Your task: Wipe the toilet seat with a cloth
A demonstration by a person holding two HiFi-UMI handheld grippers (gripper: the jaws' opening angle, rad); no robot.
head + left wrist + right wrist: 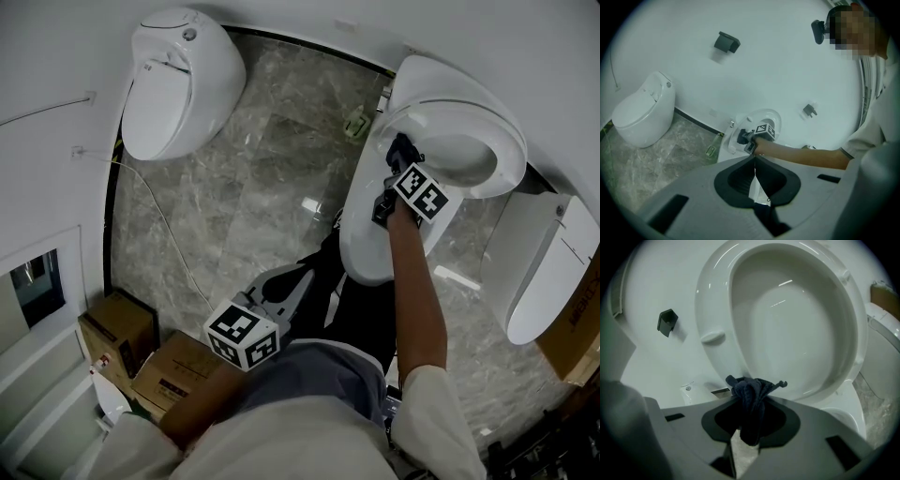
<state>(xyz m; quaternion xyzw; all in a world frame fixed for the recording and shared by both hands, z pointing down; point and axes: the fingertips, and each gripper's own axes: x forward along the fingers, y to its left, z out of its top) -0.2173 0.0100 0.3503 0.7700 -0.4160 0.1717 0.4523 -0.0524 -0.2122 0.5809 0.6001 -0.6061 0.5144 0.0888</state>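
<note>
A white toilet stands at the upper right with its seat ring (487, 150) raised. In the right gripper view the ring's (855, 333) underside fills the frame. A dark blue cloth (752, 392) is bunched between the jaws of my right gripper (750, 405), which is shut on it. The cloth (403, 147) sits at the lower, hinge end of the raised ring; whether it touches I cannot tell. My right gripper (397, 161) reaches over the bowl rim (370, 253). My left gripper (754, 161) is shut and empty, held back near my body (305, 274), pointing toward that toilet (764, 116).
A second white toilet (178, 80) stands at the upper left and a third (544, 272) at the right edge. Cardboard boxes (117, 328) sit at the lower left. A small green bottle (354, 122) stands by the toilet's base. A thin cord (169, 225) trails over the marble floor.
</note>
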